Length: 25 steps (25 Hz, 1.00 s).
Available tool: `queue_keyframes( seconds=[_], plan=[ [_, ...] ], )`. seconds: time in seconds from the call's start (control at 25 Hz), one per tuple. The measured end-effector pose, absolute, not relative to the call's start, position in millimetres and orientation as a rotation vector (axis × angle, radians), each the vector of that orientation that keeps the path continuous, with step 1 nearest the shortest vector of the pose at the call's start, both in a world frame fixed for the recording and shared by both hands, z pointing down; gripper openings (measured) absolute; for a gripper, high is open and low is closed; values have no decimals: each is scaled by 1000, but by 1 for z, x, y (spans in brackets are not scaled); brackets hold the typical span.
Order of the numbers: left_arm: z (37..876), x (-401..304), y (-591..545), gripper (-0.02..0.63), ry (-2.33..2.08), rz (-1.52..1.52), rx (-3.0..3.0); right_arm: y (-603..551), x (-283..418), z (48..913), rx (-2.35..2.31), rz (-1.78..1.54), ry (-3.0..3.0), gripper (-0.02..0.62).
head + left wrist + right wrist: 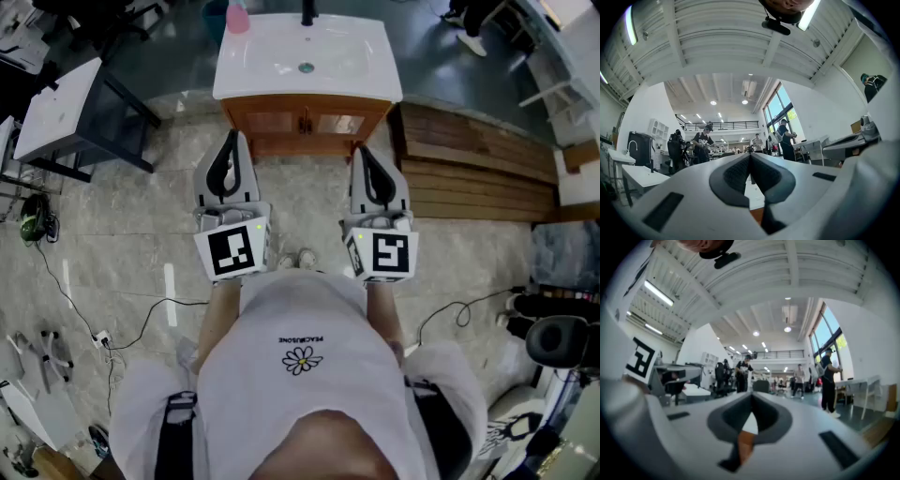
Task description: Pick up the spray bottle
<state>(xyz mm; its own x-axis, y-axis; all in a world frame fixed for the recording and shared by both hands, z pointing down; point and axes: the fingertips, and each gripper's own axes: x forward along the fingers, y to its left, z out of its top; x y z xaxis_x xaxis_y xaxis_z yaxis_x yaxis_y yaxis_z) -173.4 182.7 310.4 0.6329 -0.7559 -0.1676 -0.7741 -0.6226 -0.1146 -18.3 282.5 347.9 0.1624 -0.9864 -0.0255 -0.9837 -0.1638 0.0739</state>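
Note:
A pink bottle [237, 17] stands at the back left corner of the white washbasin [356, 66], cut off by the picture's top edge in the head view. The basin sits on a wooden cabinet [305, 122]. My left gripper [230, 142] is held level in front of the cabinet's left side, its jaws together with nothing between them. To its right, my right gripper [366, 155] points at the cabinet's right side, also shut and empty. In the left gripper view the left gripper [750, 157] shows closed tips; the right gripper [751, 397] looks the same in its own view. Neither gripper view shows the bottle.
A black faucet [307, 13] rises at the basin's back. A white table [56, 108] stands to the left, and wooden steps [478, 173] lie to the right. Cables [141, 319] run over the tiled floor. Several people [703, 143] stand far off in the hall.

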Motion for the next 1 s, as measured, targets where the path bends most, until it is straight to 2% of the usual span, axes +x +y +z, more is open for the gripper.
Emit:
queue_keyframes(
  seconds=[1.0],
  plan=[
    [312, -159, 197, 20, 1293, 170, -2650, 293, -2, 353, 2334, -101, -2095, 29]
  ],
)
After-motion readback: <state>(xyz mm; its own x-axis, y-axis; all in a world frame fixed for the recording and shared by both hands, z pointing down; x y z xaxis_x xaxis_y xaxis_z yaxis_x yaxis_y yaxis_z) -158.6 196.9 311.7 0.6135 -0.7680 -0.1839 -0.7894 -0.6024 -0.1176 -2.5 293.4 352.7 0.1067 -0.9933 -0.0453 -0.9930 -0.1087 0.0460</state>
